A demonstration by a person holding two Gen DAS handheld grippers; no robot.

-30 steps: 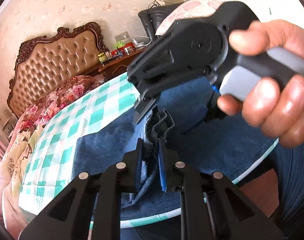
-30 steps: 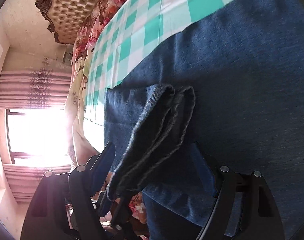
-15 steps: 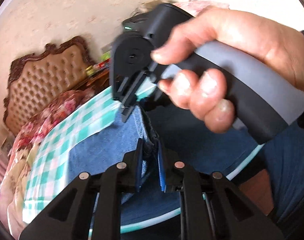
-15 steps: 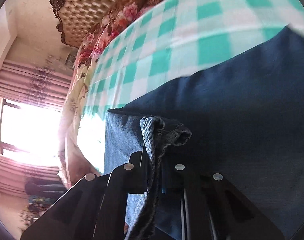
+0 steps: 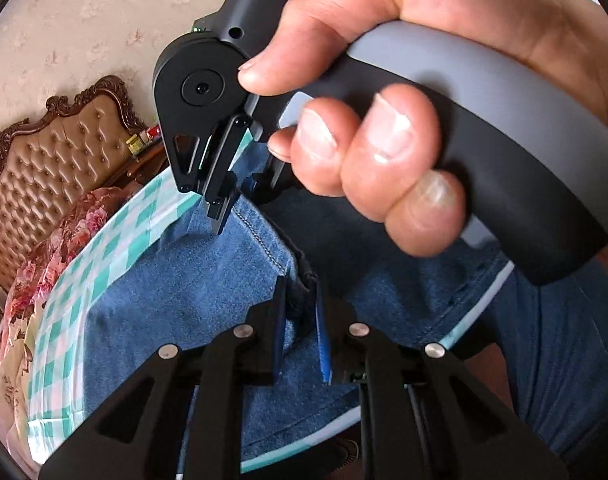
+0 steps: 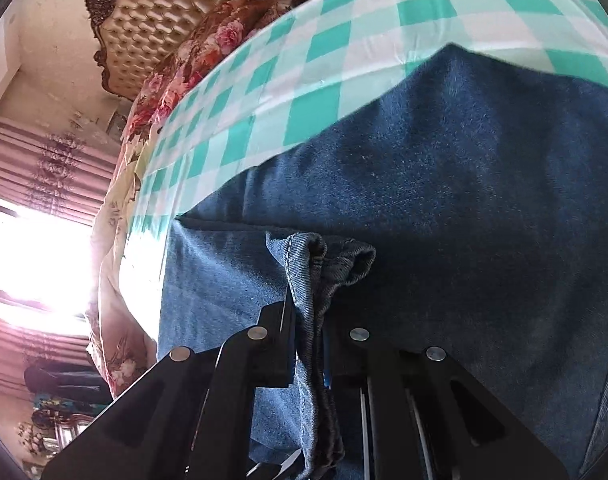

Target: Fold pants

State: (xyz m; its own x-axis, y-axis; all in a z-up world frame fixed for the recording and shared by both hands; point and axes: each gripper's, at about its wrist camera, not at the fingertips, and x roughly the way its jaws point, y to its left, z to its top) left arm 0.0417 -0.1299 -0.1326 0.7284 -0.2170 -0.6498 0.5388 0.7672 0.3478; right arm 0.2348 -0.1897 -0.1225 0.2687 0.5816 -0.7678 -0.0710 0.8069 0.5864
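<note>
The left gripper [image 5: 300,312] is matt black, built of flat angular link arms with triangular cut-outs, each arm pinned by round silver rivets. Its fingers [image 5: 279,316] are thin black plates faced with blue pads. The right gripper [image 6: 307,340] has the same black linkage, the same silver rivets and a blue pad edge on its fingers [image 6: 290,332]. Seen from the left wrist, the right gripper's body is a rounded black housing with a circular hub and small screws, a tiny green light at its top, and a grey-and-black pistol handle with a pale grey trigger. The right hand [image 5: 403,128] is bare, nails short.
</note>
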